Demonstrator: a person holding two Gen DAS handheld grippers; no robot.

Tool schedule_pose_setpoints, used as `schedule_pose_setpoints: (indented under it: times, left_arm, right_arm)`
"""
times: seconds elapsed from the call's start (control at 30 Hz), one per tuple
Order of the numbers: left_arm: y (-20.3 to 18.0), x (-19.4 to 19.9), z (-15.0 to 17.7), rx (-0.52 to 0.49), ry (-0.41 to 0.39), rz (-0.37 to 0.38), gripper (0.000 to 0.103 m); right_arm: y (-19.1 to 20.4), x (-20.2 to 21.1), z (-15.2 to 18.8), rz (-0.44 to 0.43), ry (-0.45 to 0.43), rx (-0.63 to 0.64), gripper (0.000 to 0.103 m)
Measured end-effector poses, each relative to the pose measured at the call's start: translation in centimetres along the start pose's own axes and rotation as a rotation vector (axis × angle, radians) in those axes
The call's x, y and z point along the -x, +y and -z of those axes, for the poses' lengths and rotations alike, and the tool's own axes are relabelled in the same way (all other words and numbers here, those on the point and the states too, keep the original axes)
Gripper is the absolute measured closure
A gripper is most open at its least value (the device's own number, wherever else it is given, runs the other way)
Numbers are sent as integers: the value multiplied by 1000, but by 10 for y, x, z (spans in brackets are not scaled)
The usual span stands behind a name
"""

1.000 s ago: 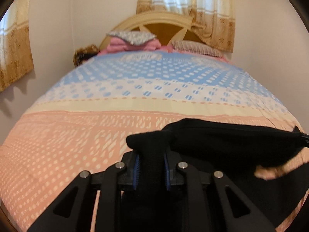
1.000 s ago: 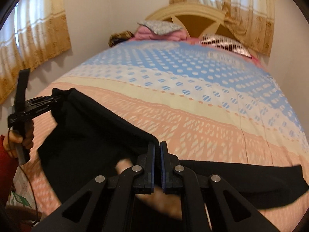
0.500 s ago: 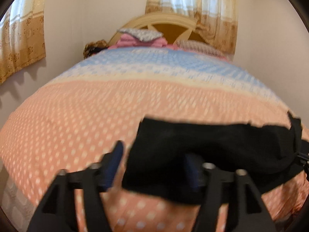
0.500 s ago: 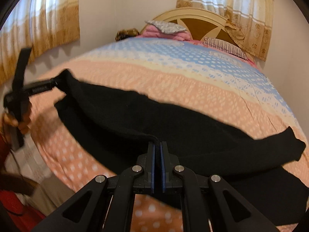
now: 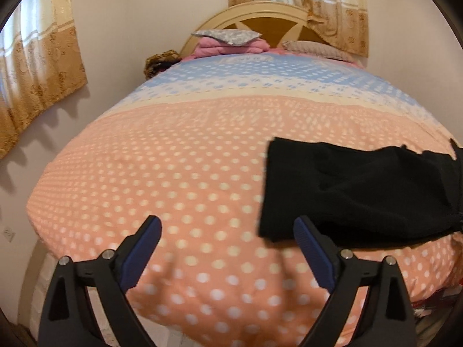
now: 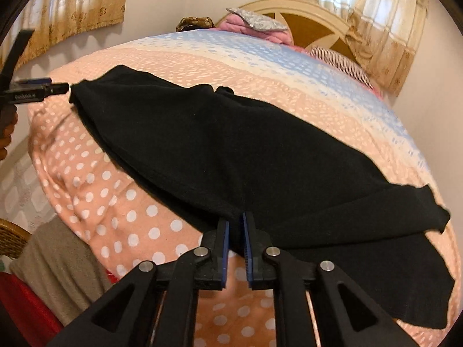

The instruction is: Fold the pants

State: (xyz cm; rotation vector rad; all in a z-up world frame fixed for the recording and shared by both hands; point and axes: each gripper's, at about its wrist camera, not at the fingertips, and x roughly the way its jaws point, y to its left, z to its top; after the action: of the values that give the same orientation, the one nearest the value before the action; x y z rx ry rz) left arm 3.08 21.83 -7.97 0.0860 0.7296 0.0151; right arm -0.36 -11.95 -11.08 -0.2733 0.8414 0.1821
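Black pants (image 6: 246,156) lie folded lengthwise across the foot of the bed. In the left wrist view they (image 5: 361,190) lie at the right. My left gripper (image 5: 227,231) is open and empty, just left of the pants' end; it also shows in the right wrist view (image 6: 43,91), off the pants' far corner. My right gripper (image 6: 235,231) is nearly shut, with a narrow gap, on the near edge of the pants. The cloth dips between its fingers (image 6: 224,238).
The bed (image 5: 173,173) has a pink dotted cover, blue towards the headboard (image 5: 260,20). Pillows and folded pink bedding (image 5: 228,42) lie at the head. A wicker chair with beige cloth (image 6: 58,263) stands at the bed's near left. Curtains hang on the walls.
My left gripper let go of the pants, opened wide and drew back to the left. The pants were laid down flat on the bed. My right gripper's fingers parted slightly.
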Motion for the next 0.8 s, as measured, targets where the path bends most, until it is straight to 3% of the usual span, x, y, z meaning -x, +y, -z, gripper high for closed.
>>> schedule_pose_setpoints:
  times: [0.17,0.3,0.4,0.53,0.67,0.8]
  left_arm:
    - [-3,23,-16,17,-96,32,8]
    - [-49,18,-39,-2,-128,116,8]
    - [-90,2,-47,-43,-101,134,8]
    - [-120,-18,-39,-26,-51,125,8]
    - [-128,-33,-19,25,21,120,8]
    - [-141,-37,-2,-49,43,59,8]
  right_arm:
    - [-26,30,-13,-219,-65,-165,92]
    - [-42,36,-44,-300,-150,-254,91]
    - [-43,15,-72,-286,-159,-265,90]
    - [-49,-33,-99,-401,-80,-360,90]
    - [-44,-67,-113,-446,-38,-373,90]
    - [-43,-94,-124,-453,-11,-385,90]
